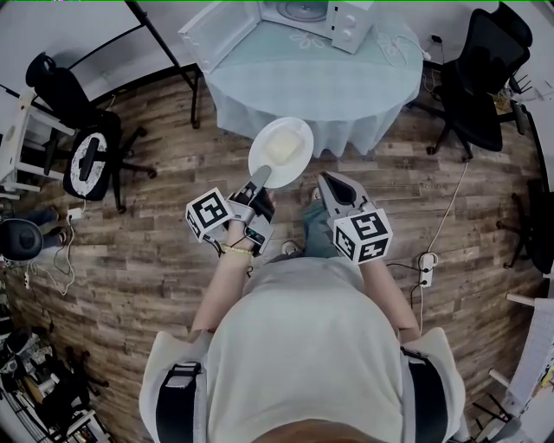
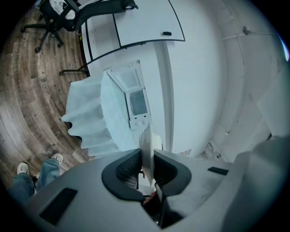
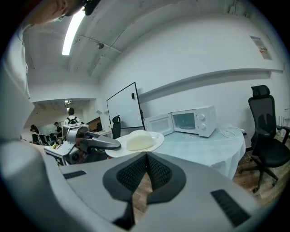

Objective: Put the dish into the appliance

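Note:
A white plate (image 1: 281,151) carries a pale lump of food (image 1: 284,145). My left gripper (image 1: 261,177) is shut on its near rim and holds it level over the floor, just short of the round table (image 1: 260,78). In the left gripper view the plate (image 2: 146,145) shows edge-on between the pads. The white microwave (image 1: 316,17) stands on the table's far side with its door (image 1: 216,30) swung open. My right gripper (image 1: 325,182) hangs to the right of the plate, shut with nothing in it; its view shows the plate (image 3: 152,141) and microwave (image 3: 192,121) ahead.
A pale cloth covers the table and hangs over its edge (image 1: 346,130). Black office chairs stand at the left (image 1: 86,156) and at the right (image 1: 476,86). A cable and power strip (image 1: 426,268) lie on the wooden floor to the right.

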A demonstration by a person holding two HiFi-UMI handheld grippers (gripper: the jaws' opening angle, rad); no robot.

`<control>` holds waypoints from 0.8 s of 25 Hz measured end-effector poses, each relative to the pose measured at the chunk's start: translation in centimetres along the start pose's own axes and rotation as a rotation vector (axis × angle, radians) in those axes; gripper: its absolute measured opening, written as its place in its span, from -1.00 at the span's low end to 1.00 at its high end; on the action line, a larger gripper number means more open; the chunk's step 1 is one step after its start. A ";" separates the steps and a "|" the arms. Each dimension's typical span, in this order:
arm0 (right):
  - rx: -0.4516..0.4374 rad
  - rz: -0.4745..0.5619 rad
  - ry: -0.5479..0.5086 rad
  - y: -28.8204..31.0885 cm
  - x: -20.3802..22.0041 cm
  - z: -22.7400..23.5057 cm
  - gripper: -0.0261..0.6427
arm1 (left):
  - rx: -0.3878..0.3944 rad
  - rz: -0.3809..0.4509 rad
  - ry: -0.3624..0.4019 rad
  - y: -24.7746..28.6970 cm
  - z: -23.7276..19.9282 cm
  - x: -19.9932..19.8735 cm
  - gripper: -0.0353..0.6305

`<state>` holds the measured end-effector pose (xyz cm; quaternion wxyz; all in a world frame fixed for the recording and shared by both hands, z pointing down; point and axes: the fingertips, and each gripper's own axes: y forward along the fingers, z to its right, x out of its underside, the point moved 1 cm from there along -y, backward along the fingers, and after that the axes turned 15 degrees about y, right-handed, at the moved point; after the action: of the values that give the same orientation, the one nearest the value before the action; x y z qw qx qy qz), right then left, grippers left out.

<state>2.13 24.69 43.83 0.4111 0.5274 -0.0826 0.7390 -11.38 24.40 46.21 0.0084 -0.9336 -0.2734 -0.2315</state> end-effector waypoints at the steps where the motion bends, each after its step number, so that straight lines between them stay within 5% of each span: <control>1: -0.004 -0.003 -0.002 0.3 -0.2 0.2 -0.90 | -0.016 -0.002 0.003 0.3 -0.2 -0.2 -0.77; 20: -0.091 -0.029 -0.030 11.8 -7.1 5.3 -0.90 | -0.003 0.048 -0.020 10.0 -2.5 -8.0 -0.77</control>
<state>-1.57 10.40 43.73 0.4439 0.5203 -0.1148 0.7205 -13.24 11.48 46.04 0.0097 -0.9421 -0.2508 -0.2224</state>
